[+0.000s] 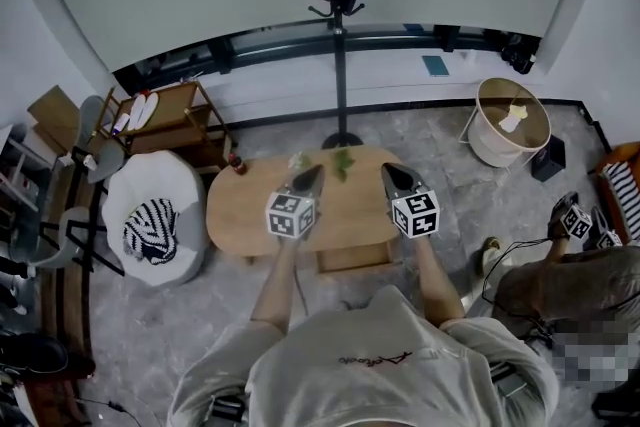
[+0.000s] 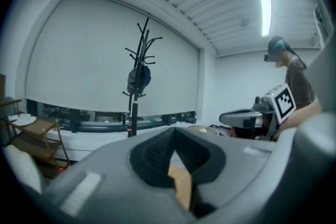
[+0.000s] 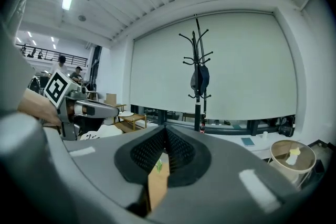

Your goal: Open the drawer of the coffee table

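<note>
The oval wooden coffee table (image 1: 240, 210) lies below me in the head view. Its drawer (image 1: 352, 258) sticks out from the near edge, between my forearms. My left gripper (image 1: 311, 178) and right gripper (image 1: 394, 177) hover side by side above the tabletop, pointing away from me. Both are shut with nothing in them. In the left gripper view the jaws (image 2: 174, 131) meet at the tip, with a sliver of wood showing through below. The right gripper view shows its jaws (image 3: 165, 129) likewise closed, pointing roughly level at the coat stand (image 3: 198, 81).
A black coat stand (image 1: 340, 35) rises just behind the table. A small green plant (image 1: 343, 161) sits on the tabletop. A white pouf with a striped cloth (image 1: 150, 220) and a wooden shelf (image 1: 172, 120) are to the left. A round basket (image 1: 512, 120) and a seated person (image 1: 560, 285) are to the right.
</note>
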Motion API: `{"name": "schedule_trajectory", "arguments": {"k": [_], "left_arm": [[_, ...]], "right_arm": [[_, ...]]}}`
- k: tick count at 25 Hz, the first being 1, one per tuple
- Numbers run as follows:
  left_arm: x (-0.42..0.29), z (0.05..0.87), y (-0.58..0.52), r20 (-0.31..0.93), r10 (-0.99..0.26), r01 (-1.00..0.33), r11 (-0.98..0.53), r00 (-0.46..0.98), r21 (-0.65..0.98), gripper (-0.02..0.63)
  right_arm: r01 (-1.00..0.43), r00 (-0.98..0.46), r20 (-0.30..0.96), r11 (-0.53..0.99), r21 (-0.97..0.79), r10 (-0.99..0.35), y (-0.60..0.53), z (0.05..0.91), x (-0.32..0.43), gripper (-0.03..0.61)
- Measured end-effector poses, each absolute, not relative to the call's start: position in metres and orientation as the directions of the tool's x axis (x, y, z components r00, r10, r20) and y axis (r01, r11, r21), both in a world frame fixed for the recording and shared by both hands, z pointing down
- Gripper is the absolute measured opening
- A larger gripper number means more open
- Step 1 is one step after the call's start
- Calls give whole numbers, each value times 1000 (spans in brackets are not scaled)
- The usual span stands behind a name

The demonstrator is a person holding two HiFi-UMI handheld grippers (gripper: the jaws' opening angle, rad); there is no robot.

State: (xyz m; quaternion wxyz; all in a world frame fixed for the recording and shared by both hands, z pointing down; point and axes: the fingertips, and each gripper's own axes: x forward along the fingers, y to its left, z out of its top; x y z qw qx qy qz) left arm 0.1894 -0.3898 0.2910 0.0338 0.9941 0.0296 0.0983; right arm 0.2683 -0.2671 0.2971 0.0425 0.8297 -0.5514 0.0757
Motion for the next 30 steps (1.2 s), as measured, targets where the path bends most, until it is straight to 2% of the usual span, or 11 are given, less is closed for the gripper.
{"name": "schedule_trajectory", "arguments": {"k": [13, 30], "left_arm": [[189, 273, -390, 163, 27, 18, -998, 986, 58, 0], [184, 281, -387, 185, 3, -6, -999, 983, 47, 0]], "right_arm": [[-934, 356, 138, -357, 16, -924, -274, 275, 275, 4], [-941, 335, 140, -338, 3, -932, -275, 278, 272, 5]]}}
